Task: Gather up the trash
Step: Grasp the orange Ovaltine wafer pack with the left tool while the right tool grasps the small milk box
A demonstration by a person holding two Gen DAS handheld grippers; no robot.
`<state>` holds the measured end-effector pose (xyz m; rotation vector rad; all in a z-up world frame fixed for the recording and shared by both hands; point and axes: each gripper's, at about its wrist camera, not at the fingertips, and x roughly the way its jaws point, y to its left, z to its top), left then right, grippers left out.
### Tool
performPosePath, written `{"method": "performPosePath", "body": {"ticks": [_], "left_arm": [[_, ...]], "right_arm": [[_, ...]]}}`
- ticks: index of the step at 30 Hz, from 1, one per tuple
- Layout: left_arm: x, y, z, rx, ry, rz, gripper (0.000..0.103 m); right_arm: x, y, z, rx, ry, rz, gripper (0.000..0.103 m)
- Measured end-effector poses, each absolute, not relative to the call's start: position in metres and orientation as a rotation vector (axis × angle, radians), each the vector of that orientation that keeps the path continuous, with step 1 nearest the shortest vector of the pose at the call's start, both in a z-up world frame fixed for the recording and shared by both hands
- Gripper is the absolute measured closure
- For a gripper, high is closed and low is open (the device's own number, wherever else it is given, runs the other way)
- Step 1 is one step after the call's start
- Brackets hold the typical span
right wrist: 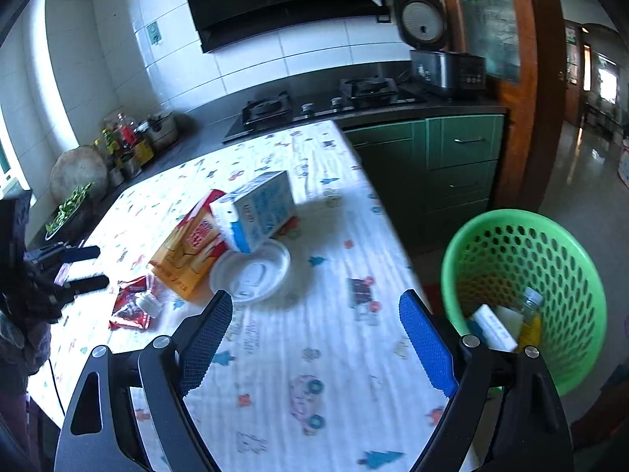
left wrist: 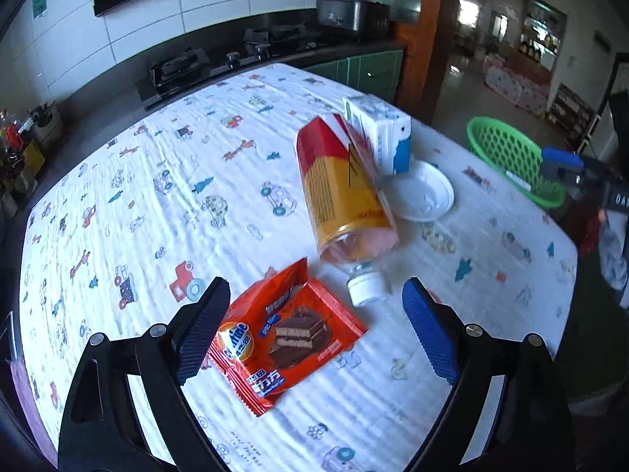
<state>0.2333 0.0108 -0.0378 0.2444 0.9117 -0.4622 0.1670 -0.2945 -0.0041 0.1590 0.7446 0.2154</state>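
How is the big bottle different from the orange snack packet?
The bottle is tall, round and lying on its side; the snack packet is flat and square-ish. The bottle wears a red and yellow label with a white cap; the packet is orange with a chocolate wafer picture. Both lie on the tablecloth.

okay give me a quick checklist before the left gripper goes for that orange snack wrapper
1. Left gripper open: ok, jaws stand wide with nothing clamped.
2. Orange snack wrapper lined up between the fingers: ok, it lies flat on the tablecloth just ahead.
3. Clear of neighbours: not ok, the bottle lies on its side with its white cap close beside the wrapper's far edge.
4. Right gripper free: ok, open and empty.
5. Green basket ready: ok, beside the table's edge, already holding some trash, with room left.
6. Contact with the wrapper: cannot tell.
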Motion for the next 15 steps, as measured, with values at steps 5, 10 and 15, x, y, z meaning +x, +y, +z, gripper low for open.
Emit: {"method": "performPosePath", "body": {"ticks": [5, 10, 15], "left_arm": [[0.234, 0.021, -0.064, 0.347, 0.958, -0.503, 0.014], [0.241, 0.031, -0.075, 0.369, 0.981, -0.563, 0.014], [0.246, 0.036, -0.088, 0.375, 1.010, -0.613, 0.014]], "right_arm": [[0.176, -0.276, -0.007, 0.155, 0.774, 0.240, 0.019], [0.184, -0.261, -0.007, 0.146, 0.796, 0.257, 0.019], [0.194, -0.248, -0.003, 0.139, 0.808, 0.276, 0.019]]}}
